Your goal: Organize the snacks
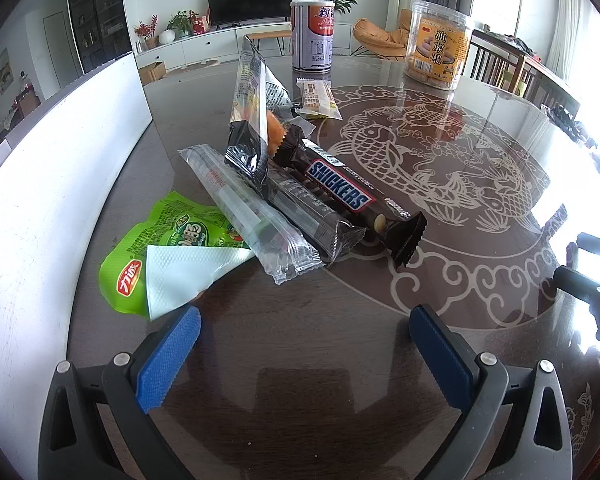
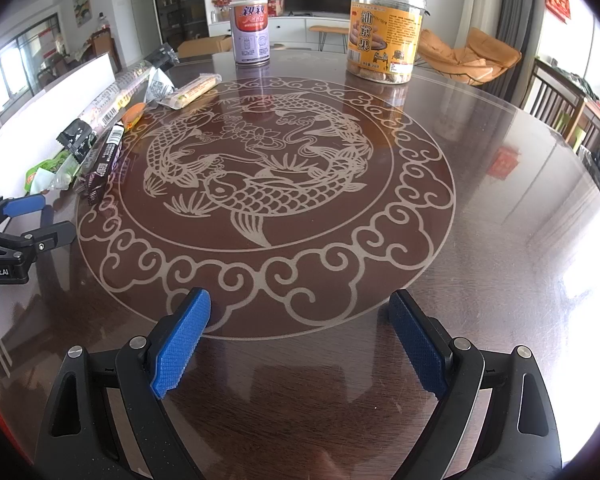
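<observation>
A pile of snacks lies on the dark round table: a Snickers bar, a clear-wrapped stick pack, a tall black-and-clear bag propped upright, a green pouch and a small beige bar. My left gripper is open just in front of the pile, holding nothing. My right gripper is open over the fish pattern, with the pile far to its left. The left gripper shows at the right wrist view's left edge.
A purple can and a clear jar of biscuits stand at the table's far side, also seen as can and jar. A white board runs along the left of the pile. Chairs stand beyond the right edge.
</observation>
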A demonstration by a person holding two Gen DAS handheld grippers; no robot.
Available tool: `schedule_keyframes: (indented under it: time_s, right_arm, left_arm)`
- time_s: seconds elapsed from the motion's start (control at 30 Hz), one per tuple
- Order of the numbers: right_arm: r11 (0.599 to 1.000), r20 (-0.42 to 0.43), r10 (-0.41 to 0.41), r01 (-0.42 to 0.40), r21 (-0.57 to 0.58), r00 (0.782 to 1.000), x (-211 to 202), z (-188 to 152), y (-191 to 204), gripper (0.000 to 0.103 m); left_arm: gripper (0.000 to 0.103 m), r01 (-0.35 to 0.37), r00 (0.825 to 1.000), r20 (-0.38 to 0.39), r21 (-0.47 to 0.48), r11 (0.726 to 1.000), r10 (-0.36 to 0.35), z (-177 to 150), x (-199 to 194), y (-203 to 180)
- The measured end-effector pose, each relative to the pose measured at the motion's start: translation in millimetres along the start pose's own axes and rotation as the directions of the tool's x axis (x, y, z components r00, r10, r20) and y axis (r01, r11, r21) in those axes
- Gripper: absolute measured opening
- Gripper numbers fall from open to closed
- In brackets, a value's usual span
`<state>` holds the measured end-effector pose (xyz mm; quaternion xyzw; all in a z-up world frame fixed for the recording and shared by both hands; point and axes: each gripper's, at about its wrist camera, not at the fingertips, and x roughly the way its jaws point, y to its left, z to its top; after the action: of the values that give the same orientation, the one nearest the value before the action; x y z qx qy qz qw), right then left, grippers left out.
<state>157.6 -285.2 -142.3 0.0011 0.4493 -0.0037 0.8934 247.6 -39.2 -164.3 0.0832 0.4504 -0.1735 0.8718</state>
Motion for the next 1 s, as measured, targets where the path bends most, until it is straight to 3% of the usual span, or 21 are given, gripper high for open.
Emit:
schedule_keyframes:
  time_s: [0.73,0.9,1.0]
  right_arm:
    - [1.0,-0.004,0.011,-0.011,0.002,1.0,1,0,-1,0.095]
    - [1.0,-0.004,0.011,-0.011,0.002,1.0,1,0,-1,0.095]
    - [1.0,-0.027,0.008,-0.009,-0.006,1.0,2,5,0,0.095]
  left_arm:
    - [0.103,0.0,1.0,0.0,0.0,1.0,0.0,0,0,0]
    - [0.103,-0.014,0.991,-0.133,-0.02,1.0,0.011,-18,-17,-3]
    - [0.103,0.023,0.99,-0.135,-0.023,0.999,-0.026,-44,-38,-7]
